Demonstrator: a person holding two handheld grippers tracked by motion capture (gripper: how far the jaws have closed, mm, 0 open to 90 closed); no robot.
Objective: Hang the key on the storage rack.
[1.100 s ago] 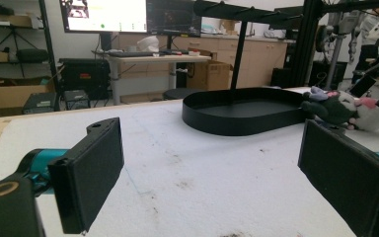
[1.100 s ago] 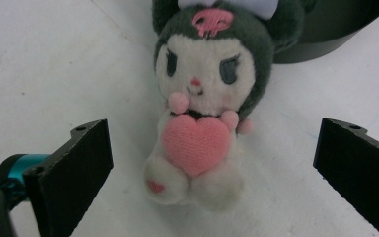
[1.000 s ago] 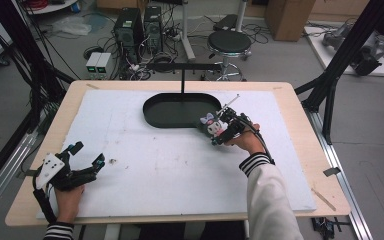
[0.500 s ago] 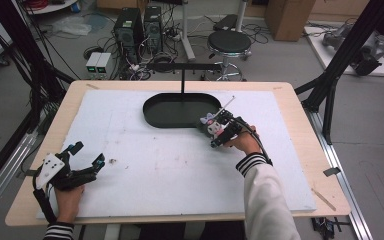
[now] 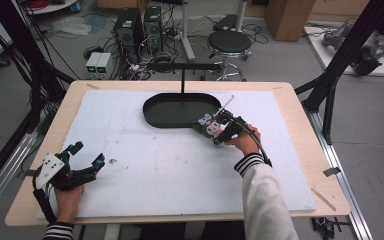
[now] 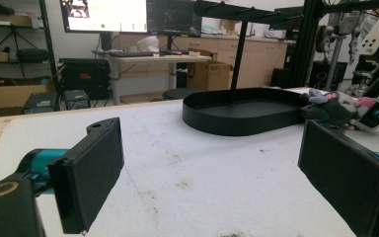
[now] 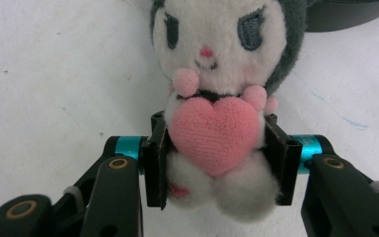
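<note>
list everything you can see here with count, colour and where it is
plush toy: 1, white and dark grey with a pink heart, on the mat by the tray's near right rim, pinched at the body
tray: 1, black, oval, far middle of the mat
stand: 1, black T-shaped, rises from the tray's far side
mat: 1, white, covers most of the table
table: 1, light wood
stool: 1, black, on the floor beyond the table
left gripper: 1, black, jaws wide apart, near left of the mat
right gripper: 1, black, jaws have just closed on the plush toy

A wooden table (image 5: 300, 125) carries a white mat (image 5: 180, 170) bearing a black tray (image 5: 155, 107) and plush toy (image 7: 217, 98).
</note>
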